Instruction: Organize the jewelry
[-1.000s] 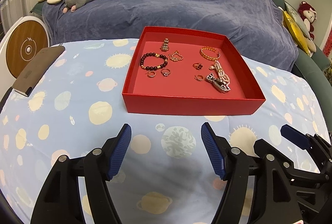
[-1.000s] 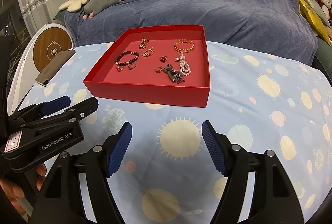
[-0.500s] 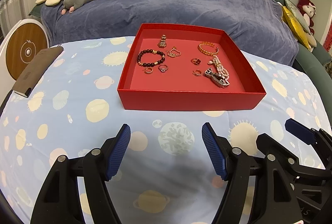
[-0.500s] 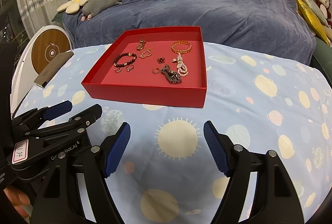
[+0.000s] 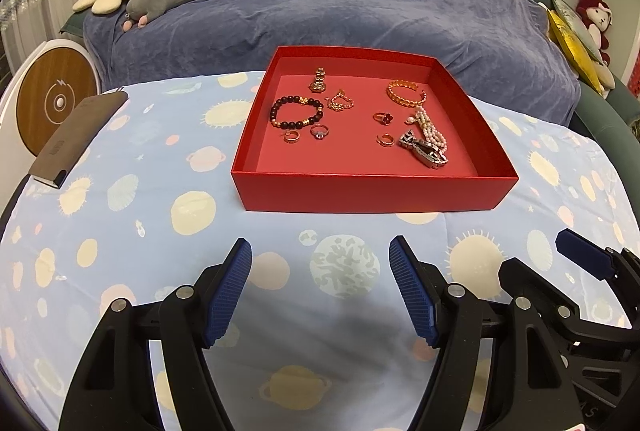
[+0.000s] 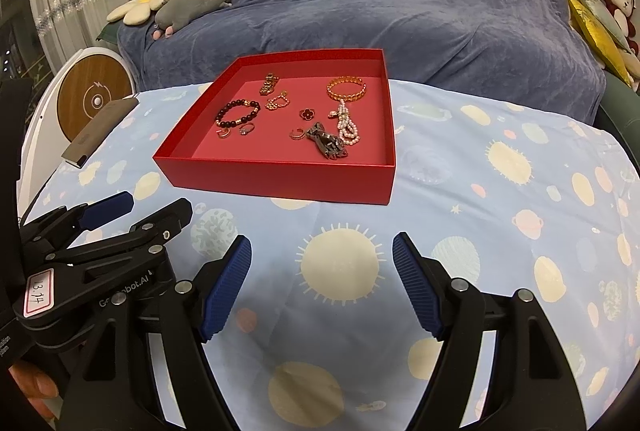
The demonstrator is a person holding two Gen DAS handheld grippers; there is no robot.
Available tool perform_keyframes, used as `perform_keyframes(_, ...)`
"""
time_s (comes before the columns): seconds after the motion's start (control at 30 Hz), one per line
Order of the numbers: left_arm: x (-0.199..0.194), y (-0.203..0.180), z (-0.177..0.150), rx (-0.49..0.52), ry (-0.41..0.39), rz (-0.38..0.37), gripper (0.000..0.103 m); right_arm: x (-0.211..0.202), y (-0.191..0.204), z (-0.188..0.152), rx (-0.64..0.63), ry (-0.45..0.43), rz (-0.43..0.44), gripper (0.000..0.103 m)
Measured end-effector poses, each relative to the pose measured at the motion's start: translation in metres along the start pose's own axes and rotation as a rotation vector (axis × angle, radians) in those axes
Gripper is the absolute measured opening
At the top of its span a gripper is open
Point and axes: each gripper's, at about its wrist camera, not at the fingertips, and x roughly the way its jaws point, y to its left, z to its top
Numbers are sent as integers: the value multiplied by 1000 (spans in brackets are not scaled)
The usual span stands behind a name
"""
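Blue planet-print cloth covers the table in front of a sofa draped in a blue-grey throw. On it sits a red tray holding loose jewelry: a dark bead bracelet, a gold bangle, a pearl strand touching a metal watch band, and small rings too fine to read. Only the right wrist view shows a hand at its lower-left edge. Left gripper and right gripper hover near the tray's front wall, jaws spread wide, empty.
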Motion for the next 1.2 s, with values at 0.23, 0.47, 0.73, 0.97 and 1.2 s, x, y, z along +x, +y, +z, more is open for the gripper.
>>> perform_keyframes(0.23,-1,0,0,1,-1,3,69,0,0,0,-1,-1,-2,71)
perform_keyframes(0.47,-2,2,0,1,-1,6,69,0,0,0,-2,-2,-5,71)
perform_keyframes(0.73,-2,2,0,0,0,5,69,-1,0,0,-1,-2,-4,71)
perform_keyframes(0.97,-1,2,-1,9,-5,17,69,0,0,0,-2,-1,-5,71)
perform_keyframes(1.2,-3,1,-1,13,-11,37,69,-1,-1,0,-4,-3,-6,71)
